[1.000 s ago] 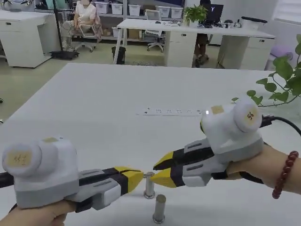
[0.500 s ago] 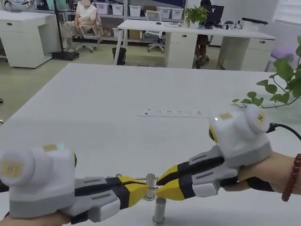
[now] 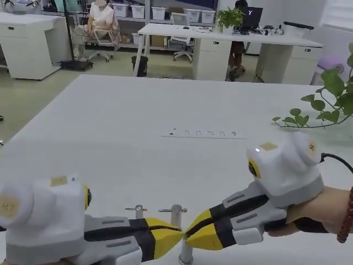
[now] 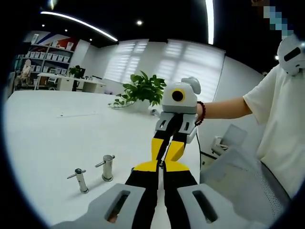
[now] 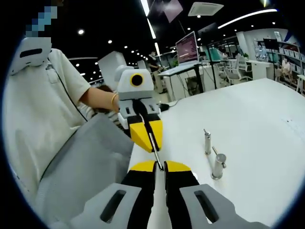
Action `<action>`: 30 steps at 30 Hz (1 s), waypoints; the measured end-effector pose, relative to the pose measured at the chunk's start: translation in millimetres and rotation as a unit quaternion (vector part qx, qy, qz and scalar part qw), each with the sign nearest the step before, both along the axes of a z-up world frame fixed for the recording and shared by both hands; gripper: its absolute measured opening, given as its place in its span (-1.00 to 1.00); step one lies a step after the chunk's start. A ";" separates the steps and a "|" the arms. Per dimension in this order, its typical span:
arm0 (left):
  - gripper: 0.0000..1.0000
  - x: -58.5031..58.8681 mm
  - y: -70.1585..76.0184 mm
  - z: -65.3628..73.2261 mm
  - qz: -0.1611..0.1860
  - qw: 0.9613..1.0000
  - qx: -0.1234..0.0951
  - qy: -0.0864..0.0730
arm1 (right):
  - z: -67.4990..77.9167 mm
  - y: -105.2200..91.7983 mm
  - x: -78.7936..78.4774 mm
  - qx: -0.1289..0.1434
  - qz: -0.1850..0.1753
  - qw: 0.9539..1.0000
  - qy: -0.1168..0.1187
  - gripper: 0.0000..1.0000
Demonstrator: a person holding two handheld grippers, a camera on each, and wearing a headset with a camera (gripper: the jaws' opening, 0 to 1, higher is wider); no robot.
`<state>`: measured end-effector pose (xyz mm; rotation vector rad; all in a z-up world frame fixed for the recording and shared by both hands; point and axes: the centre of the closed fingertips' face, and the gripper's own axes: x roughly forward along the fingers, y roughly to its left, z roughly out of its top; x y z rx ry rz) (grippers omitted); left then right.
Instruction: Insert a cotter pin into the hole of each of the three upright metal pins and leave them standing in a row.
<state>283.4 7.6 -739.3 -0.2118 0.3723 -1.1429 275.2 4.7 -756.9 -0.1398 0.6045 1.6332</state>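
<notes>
Right gripper view: the left gripper point(image 5: 150, 143) faces in tip to tip, its yellow jaws pinched on a thin cotter pin point(image 5: 154, 151). The pin's near end runs down between the tips of the right gripper point(image 5: 160, 165), whose jaws are likewise pressed together on it. In the head view the two grippers meet low over the white table point(image 3: 165, 110), just above an upright metal pin point(image 3: 186, 256) whose top they hide. Just behind stand a second metal pin point(image 3: 176, 213) and a third metal pin point(image 3: 139, 212), apart from each other and each with a cotter lying crosswise through its head.
</notes>
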 end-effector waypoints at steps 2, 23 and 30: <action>-0.99 -1.2 0.2 0.2 -0.003 1.000 -0.002 0.001 | -0.4 0.2 -1.0 0.001 0.001 1.000 0.001 -0.84; -0.91 -3.6 -3.6 -3.8 -0.008 0.999 0.018 -0.028 | -1.6 -5.8 -8.1 -0.034 0.043 0.997 -0.061 -0.93; -0.73 -2.2 1.7 -15.9 0.002 0.998 0.054 -0.034 | -5.0 -15.6 -3.1 -0.059 0.045 0.994 -0.082 -0.93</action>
